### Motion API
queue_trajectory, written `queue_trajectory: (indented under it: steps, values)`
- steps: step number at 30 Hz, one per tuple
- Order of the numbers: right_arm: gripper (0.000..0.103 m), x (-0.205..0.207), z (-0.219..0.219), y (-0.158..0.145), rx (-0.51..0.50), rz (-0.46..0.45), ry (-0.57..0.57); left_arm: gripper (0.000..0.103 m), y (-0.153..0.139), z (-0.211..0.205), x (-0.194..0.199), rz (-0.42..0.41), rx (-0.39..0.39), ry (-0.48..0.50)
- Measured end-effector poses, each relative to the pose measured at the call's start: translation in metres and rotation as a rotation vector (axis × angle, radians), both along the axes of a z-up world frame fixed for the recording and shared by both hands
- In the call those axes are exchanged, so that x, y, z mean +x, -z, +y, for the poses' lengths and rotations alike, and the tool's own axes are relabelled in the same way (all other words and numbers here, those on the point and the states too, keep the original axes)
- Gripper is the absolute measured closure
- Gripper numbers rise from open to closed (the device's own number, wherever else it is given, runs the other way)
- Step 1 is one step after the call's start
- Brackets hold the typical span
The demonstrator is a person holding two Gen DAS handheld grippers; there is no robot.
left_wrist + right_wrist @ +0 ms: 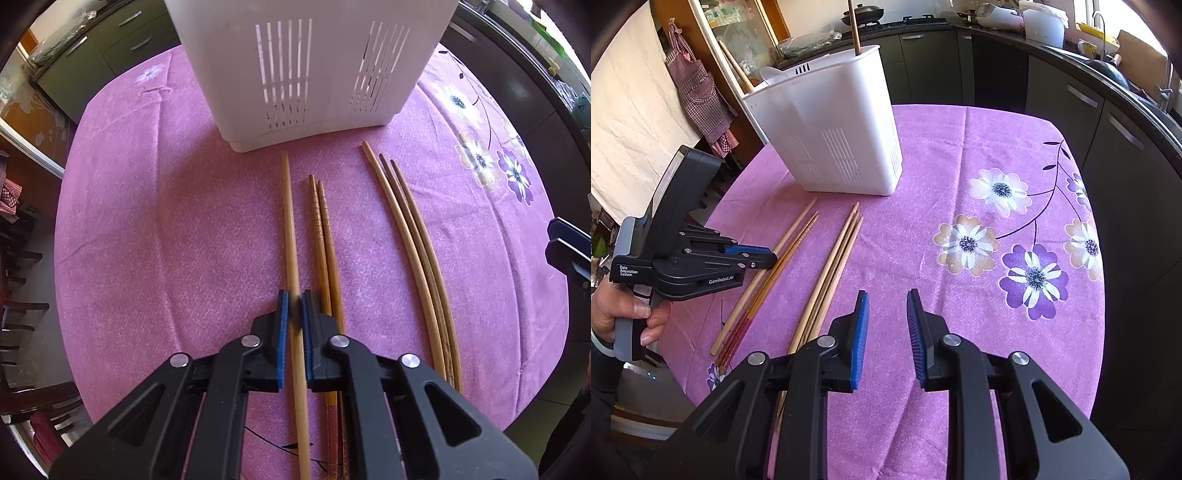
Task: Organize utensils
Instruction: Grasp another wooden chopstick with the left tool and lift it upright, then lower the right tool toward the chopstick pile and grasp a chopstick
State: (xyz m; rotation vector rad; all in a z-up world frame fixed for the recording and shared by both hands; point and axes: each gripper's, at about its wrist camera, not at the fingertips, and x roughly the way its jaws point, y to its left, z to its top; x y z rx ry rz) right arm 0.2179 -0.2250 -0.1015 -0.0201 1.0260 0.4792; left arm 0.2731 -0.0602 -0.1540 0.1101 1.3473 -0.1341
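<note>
Several wooden chopsticks lie on a purple flowered tablecloth (147,221) in front of a white slotted utensil holder (306,74). My left gripper (294,314) is shut on a single pale chopstick (290,221), the leftmost one. Beside it lies a pair of ridged chopsticks (325,236), then three long thin ones (417,243). In the right wrist view the left gripper (772,258) sits low over the pale chopstick (790,236). My right gripper (886,332) is open and empty above the cloth, right of the three long chopsticks (834,266). The holder (831,129) holds a few utensils.
The table edge curves close at the left and right. Dark kitchen cabinets (1108,122) and a counter run behind and to the right. A checked apron (698,96) hangs at the left. A hand (617,310) grips the left tool.
</note>
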Motion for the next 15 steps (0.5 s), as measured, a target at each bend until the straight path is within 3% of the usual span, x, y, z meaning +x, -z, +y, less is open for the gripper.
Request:
queue_trajectory:
  steps: [5,15]
  values:
    - [0.081,0.002,0.004,0.0,-0.009,0.009,-0.007,0.096,-0.011,0.014,-0.005,-0.04,-0.037,-0.013]
    - [0.081,0.001,0.027,-0.006,-0.038,0.012,-0.045,0.096,-0.083,0.048,-0.048,-0.223,-0.09,-0.015]
